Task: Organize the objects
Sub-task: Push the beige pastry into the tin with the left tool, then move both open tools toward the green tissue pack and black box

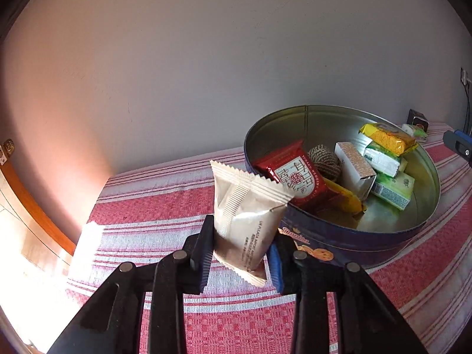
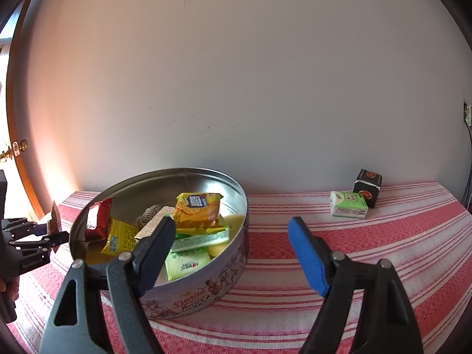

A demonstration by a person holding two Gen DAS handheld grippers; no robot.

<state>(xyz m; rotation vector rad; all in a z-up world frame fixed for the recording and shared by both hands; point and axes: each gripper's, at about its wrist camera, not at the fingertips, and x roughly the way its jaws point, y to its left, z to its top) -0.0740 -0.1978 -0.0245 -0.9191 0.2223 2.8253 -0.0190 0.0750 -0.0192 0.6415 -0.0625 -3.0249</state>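
Beige foil sachet (image 1: 247, 221) is clamped upright in the left hand-held gripper (image 1: 242, 253), just beside the round tin (image 1: 339, 236) on the worktop (image 2: 354, 250) — probably to be dropped inside. The right hand-held gripper (image 2: 233, 250) is held spread and empty — likely kept ready for the green pack (image 2: 349, 204).

Shiny metal tin (image 1: 306, 121), woven cloth (image 1: 153, 206)

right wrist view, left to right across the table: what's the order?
Left tongs gripping a beige snack packet → Danisa butter cookie tin → right tongs, open → green tissue pack → black box.
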